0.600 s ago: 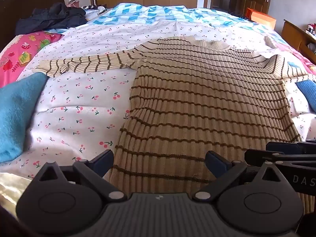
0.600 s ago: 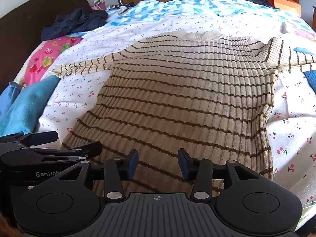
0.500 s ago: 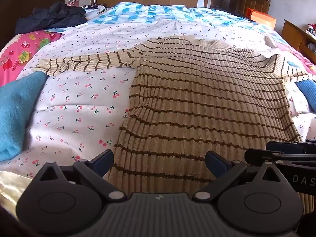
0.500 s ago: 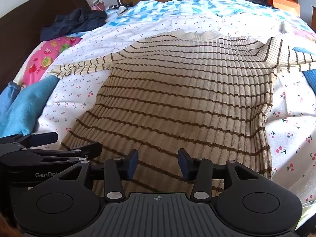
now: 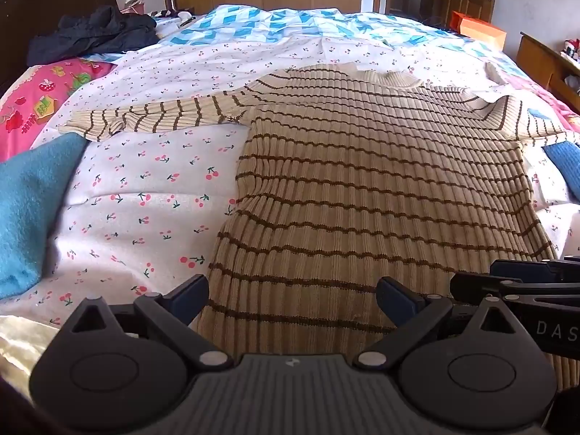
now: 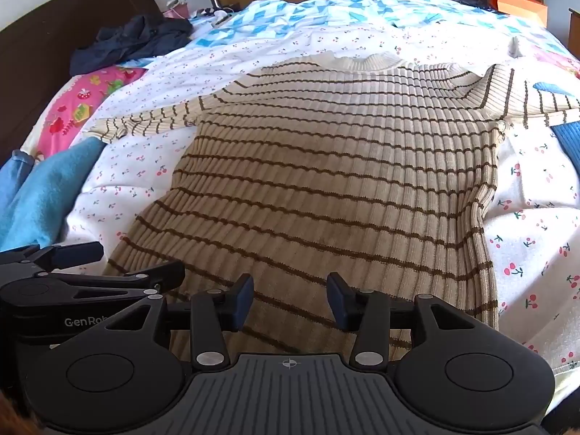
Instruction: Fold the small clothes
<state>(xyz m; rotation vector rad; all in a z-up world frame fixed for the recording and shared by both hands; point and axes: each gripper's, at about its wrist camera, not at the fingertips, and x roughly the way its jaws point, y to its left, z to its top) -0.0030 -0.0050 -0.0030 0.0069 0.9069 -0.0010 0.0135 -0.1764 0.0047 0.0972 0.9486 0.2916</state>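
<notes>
Big bed (image 5: 203, 58) takes up pretty much everything here, covered with a white cherry-print sheet (image 5: 145, 195) up front and a blue-and-white diamond-pattern quilt (image 5: 275, 21) further back. Spread flat across the sheet, front side down toward the cameras' end, is the beige ribbed knit sweater with thin brown stripes (image 5: 369, 188), collar pointing away, both sleeves stretched out to the sides, hem nearest the claws. Off to the left there's a fuzzy blue blanket (image 5: 32, 203) bunched at the bed's edge, a pink cartoon-print pillow (image 5: 40, 105) behind it, and a dark crumpled jacket (image 5: 94, 32) up by the headboard. An orange box (image 6: 518, 0) sits way in the back by the wooden door.

The left claw (image 5: 291, 297) hangs over the sweater's hem with its blue-padded fingers spread wide, nothing pinched, fabric just showing between them. The right claw (image 6: 290, 299) is right beside it, also over the hem, fingers parted about halfway and not gripping anything either.
</notes>
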